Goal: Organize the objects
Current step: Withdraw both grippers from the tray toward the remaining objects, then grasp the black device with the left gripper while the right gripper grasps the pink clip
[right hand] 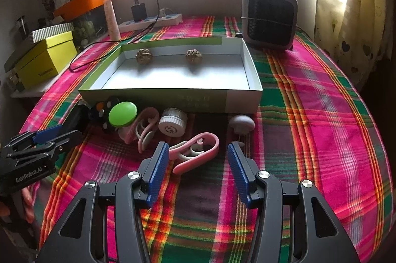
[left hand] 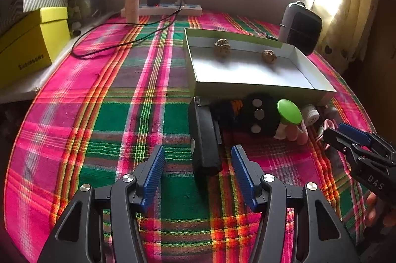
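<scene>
The plaid-covered counter (right hand: 309, 94) is carrying an open shallow box (right hand: 173, 94) containing two walnuts (right hand: 144, 56). Small items are lying just in front of the box: a black stapler (left hand: 204, 139), a green knob (right hand: 123, 113), and a pink clip (right hand: 198, 151). The left hand-held gripper (left hand: 198, 176) and right hand-held gripper (right hand: 198, 176) are both spread wide, holding nothing.

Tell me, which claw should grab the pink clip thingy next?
The right claw, probably. It is open, and the pink clip lies just ahead between its fingers, in front of the tray. The left claw, also open, points at the black stapler instead, farther from the clip.
</scene>
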`<state>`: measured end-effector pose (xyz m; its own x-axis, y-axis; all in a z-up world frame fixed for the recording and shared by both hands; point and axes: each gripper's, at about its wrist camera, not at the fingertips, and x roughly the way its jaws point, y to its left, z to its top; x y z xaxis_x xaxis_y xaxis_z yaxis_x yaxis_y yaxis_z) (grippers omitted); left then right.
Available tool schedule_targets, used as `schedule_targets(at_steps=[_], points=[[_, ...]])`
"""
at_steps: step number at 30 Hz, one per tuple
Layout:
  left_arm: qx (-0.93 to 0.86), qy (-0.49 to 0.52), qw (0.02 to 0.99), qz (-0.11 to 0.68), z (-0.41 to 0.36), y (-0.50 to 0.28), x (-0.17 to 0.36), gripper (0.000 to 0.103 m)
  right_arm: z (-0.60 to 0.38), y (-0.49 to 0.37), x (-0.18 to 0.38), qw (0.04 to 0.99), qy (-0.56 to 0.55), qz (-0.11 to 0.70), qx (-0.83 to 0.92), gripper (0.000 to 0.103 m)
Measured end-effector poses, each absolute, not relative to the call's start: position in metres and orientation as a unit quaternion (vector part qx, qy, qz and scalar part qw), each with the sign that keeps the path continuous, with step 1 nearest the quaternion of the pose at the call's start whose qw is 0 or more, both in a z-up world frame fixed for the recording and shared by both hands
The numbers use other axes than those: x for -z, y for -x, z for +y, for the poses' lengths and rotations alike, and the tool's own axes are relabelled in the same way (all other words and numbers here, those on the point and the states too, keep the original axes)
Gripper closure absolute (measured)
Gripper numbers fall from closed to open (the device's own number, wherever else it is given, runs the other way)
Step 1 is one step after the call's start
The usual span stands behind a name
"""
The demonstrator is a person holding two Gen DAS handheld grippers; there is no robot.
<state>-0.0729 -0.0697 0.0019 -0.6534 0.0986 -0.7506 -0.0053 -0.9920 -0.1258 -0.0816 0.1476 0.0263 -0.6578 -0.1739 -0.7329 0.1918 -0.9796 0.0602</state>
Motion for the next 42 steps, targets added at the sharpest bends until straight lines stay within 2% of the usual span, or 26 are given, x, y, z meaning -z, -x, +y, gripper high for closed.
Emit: schedule_targets(at_steps=[19,42], points=[[-0.907,0.415,0.029,-0.058,-0.070,0.073,-0.002,0.047,0.164,0.079,-0.018,0.077,-0.428,0.032,0.900,0.052],[-0.906,0.419,0.010,-0.055,-0.072,0.087,-0.002,0.047,0.155,0.106,-0.016,0.097,-0.433,0.041,0.895,0.052]])
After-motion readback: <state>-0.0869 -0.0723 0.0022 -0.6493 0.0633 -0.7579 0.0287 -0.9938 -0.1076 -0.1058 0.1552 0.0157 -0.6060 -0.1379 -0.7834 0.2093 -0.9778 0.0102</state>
